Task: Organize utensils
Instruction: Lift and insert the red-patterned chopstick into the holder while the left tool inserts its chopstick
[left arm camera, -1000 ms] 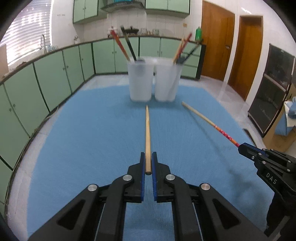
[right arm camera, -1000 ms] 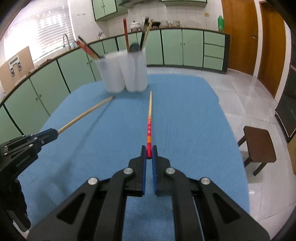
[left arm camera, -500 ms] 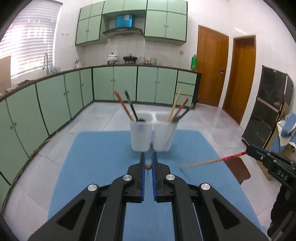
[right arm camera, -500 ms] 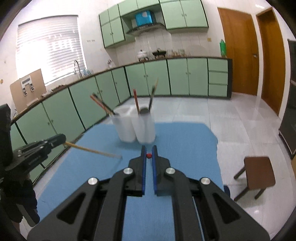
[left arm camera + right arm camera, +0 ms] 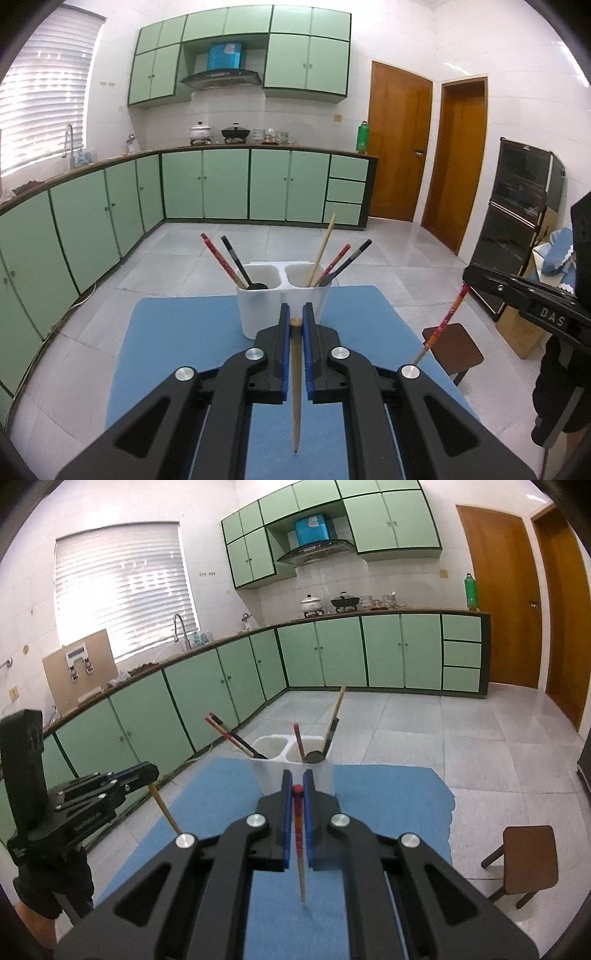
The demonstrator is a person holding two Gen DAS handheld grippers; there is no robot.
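My left gripper (image 5: 295,325) is shut on a plain wooden chopstick (image 5: 296,387) that hangs point down over the blue mat (image 5: 177,339). My right gripper (image 5: 297,792) is shut on a red-topped chopstick (image 5: 300,853), also hanging point down. A white two-compartment holder (image 5: 258,314) stands at the mat's far edge with several chopsticks and a dark spoon in it; it also shows in the right wrist view (image 5: 273,771). Each gripper shows in the other's view, the right one (image 5: 517,295) with its red chopstick (image 5: 443,325), the left one (image 5: 110,786) with its wooden chopstick (image 5: 164,808).
A small brown stool (image 5: 524,860) stands on the tiled floor right of the table. Green kitchen cabinets (image 5: 221,184) line the far wall and the left side. A dark cabinet (image 5: 517,236) stands at the right.
Both grippers have lifted their chopsticks off the mat and tilted upward, so each chopstick went from lying flat to hanging point down. Both have drawn back from the holder.
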